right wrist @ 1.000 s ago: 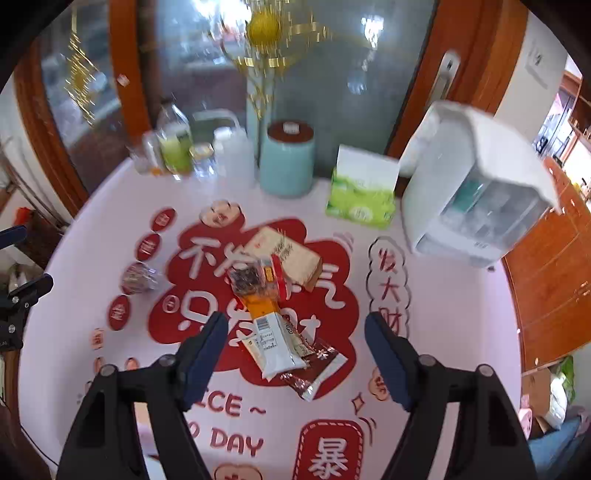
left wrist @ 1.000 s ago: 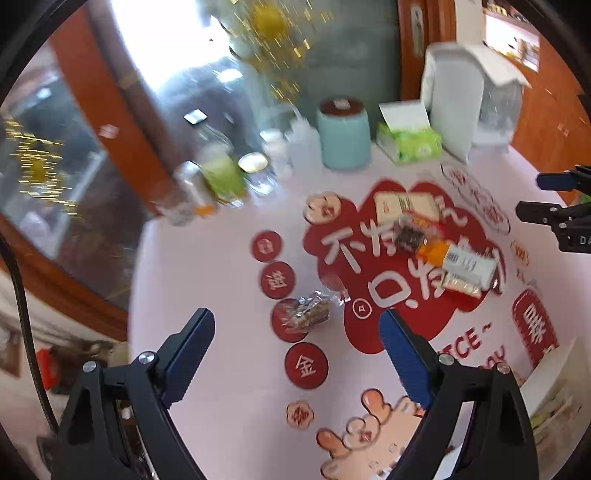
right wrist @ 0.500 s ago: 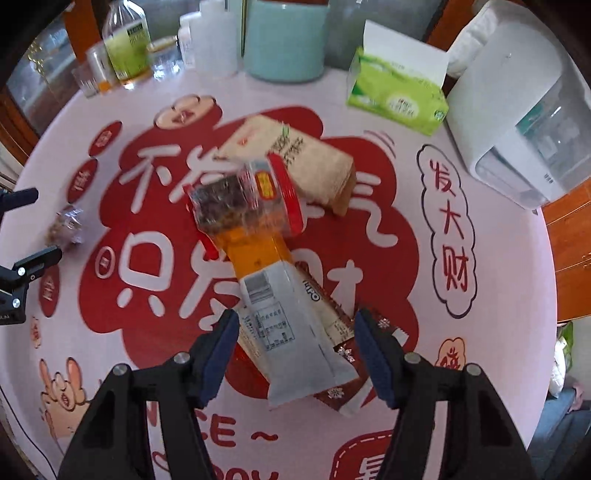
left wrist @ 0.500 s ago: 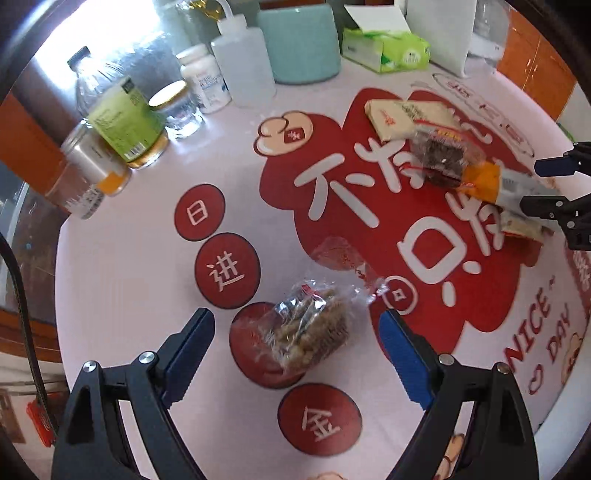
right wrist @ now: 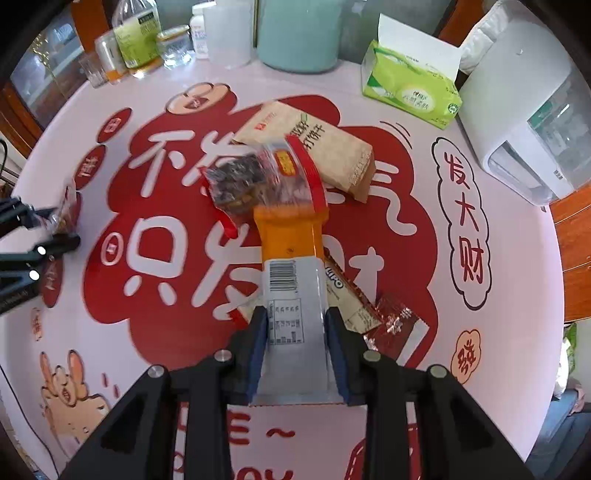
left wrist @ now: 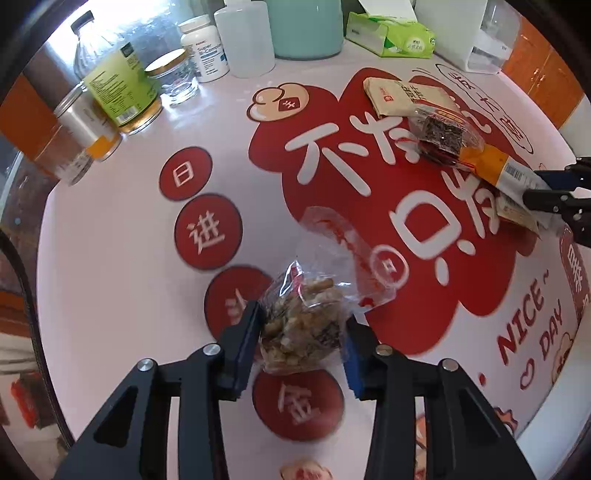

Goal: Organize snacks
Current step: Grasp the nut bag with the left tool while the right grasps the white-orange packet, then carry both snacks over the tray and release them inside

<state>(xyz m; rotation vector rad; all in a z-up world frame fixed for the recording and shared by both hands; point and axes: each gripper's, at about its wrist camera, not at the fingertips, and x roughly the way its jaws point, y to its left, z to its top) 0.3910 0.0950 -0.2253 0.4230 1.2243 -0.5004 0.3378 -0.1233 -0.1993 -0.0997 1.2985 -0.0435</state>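
Observation:
My left gripper (left wrist: 301, 332) is shut on a clear bag of brown nut snacks (left wrist: 303, 328) on the red-and-white tablecloth (left wrist: 110, 266). My right gripper (right wrist: 295, 332) is shut on the white end of an orange-and-white snack packet (right wrist: 291, 258). A clear bag of dark snacks with a red edge (right wrist: 255, 181) lies across the packet's far end. Behind it lies a tan paper packet (right wrist: 317, 147). A tan wrapper (right wrist: 351, 302) and a red foil packet (right wrist: 395, 325) lie under the right side. The left gripper also shows in the right wrist view (right wrist: 55, 229).
Bottles and jars (left wrist: 122, 85), a white bottle (left wrist: 243, 37), a teal canister (right wrist: 299, 33) and a green tissue pack (right wrist: 410, 92) stand along the table's back. A white appliance (right wrist: 532, 122) stands at the back right. The table's edge curves close on the left (left wrist: 44, 295).
Both grippers came down to the table and closed: the left on the nut bag, the right on the orange-and-white packet. Both were open and empty before.

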